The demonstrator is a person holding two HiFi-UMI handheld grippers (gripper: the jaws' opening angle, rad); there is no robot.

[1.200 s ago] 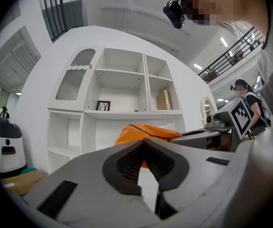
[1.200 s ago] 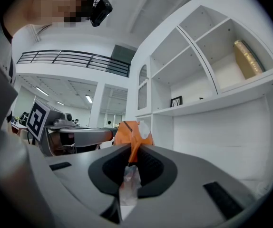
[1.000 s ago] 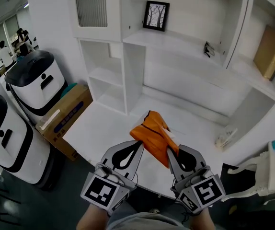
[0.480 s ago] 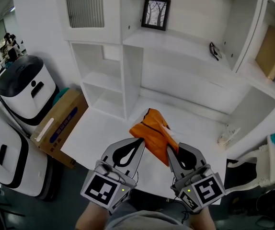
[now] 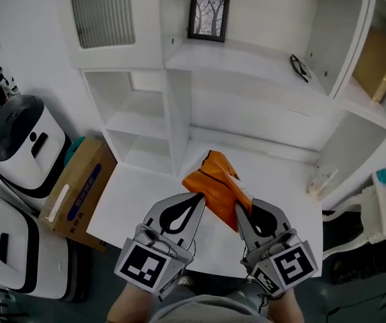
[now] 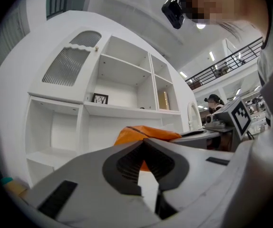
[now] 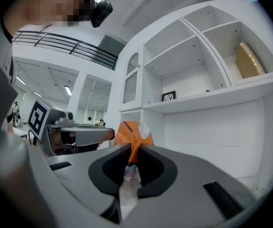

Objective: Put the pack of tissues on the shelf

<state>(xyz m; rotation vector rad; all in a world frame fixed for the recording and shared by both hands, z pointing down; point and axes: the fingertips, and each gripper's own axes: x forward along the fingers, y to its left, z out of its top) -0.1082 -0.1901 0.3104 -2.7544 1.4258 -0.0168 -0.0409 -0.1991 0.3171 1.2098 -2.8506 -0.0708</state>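
Note:
The pack of tissues [image 5: 213, 180] is orange and crumpled, and it hangs above the white desk [image 5: 146, 194]. My right gripper [image 5: 241, 210] is shut on the pack's lower edge. In the right gripper view a strip of clear wrapper sits pinched between the jaws of the right gripper [image 7: 131, 148], and the orange pack [image 7: 132, 129] stands beyond them. My left gripper [image 5: 198, 198] is beside the pack on its left, jaws together, its tip at the pack's edge. In the left gripper view the pack [image 6: 146, 133] shows just past the left gripper [image 6: 143, 141]. The white shelf unit [image 5: 247, 52] stands ahead.
On the shelf are a framed picture [image 5: 208, 17], a pair of glasses [image 5: 299, 67] and a tan box [image 5: 371, 56]. A small white item [image 5: 319, 182] lies at the desk's right end. A cardboard box [image 5: 75, 190] and white-and-black machines [image 5: 21, 136] stand on the floor at left.
The head view has shifted: the shelf unit and desk now sit more centred and the machines at left have slid outward. Both grippers and the pack keep their places.

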